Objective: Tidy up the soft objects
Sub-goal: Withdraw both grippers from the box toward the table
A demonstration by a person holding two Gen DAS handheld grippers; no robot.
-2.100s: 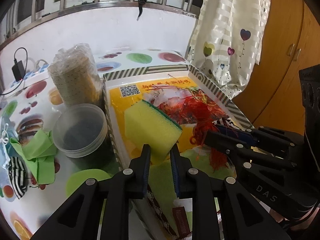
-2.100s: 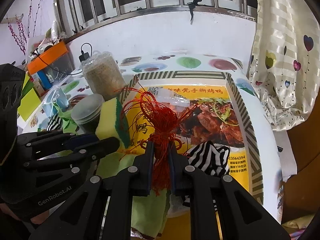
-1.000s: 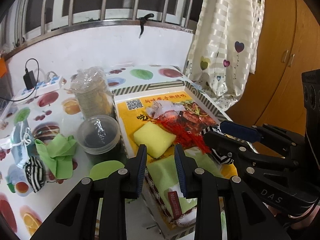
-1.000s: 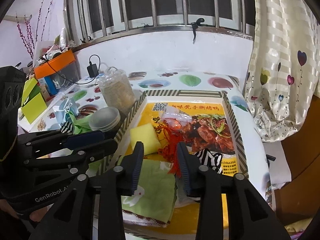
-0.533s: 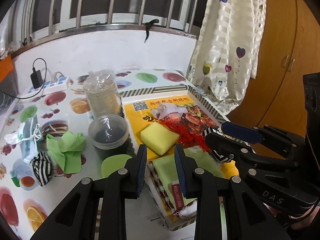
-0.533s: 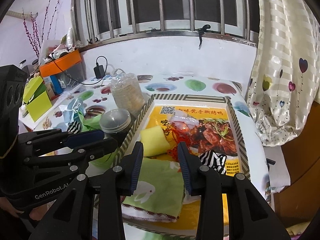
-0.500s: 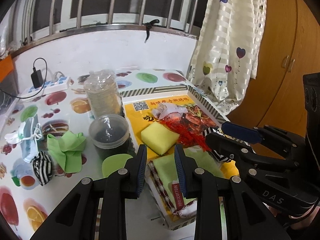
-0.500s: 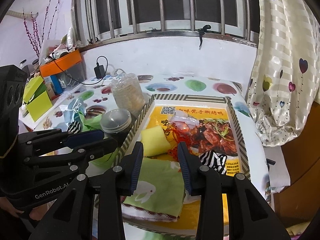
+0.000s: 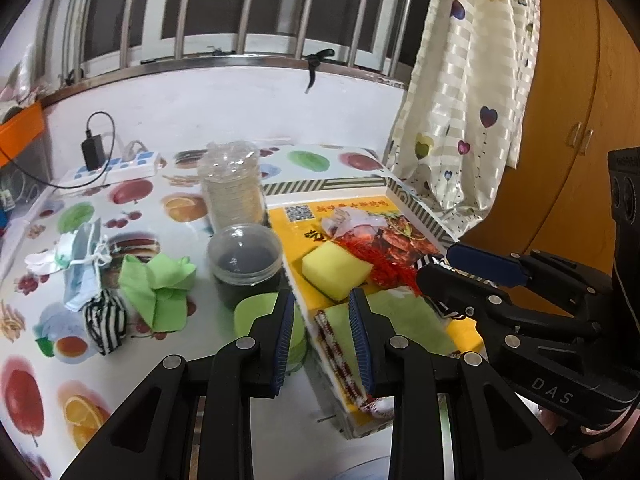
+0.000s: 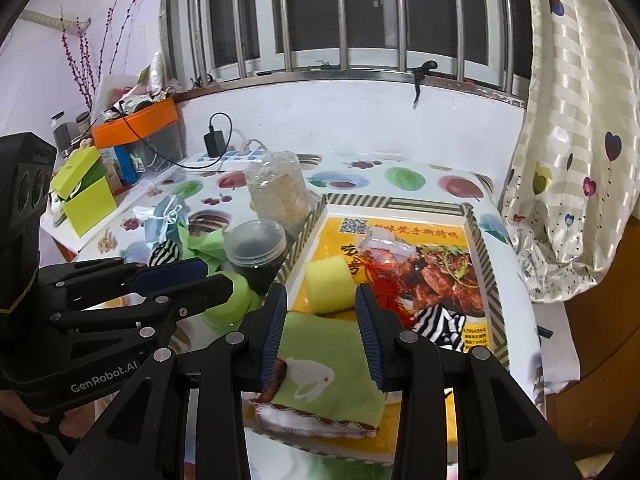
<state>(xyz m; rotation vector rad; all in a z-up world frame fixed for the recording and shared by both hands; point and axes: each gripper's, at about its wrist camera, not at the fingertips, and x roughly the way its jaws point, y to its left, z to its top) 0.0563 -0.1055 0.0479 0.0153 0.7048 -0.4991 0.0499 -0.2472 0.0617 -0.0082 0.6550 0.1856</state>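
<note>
At the far left of the fruit-printed tabletop, a blue face mask, a striped cloth ball and a crumpled green cloth lie loose, with bare surface in front of them toward the near edge. Next comes a dark lidded jar with a clear jar of grain behind it, both tight against the left wall of the tray, leaving little room there.

The left gripper hangs over the tray's near left corner, its jaws apart and empty; "GenRobot.AI" is printed on its body in the right wrist view.

In the tray, a yellow sponge lies flat toward the left wall, a red tassel sprawls just right of it, and a striped cloth sits nearer the right wall. A folded green towel with a white rabbit and scalloped red-brown trim fills the near end. The tray floor carries a QR code and Chinese lettering over a food photo.

The right gripper hovers above the towel, jaws apart and empty, marked "DAS". A heart-print curtain hangs close to the right.
</note>
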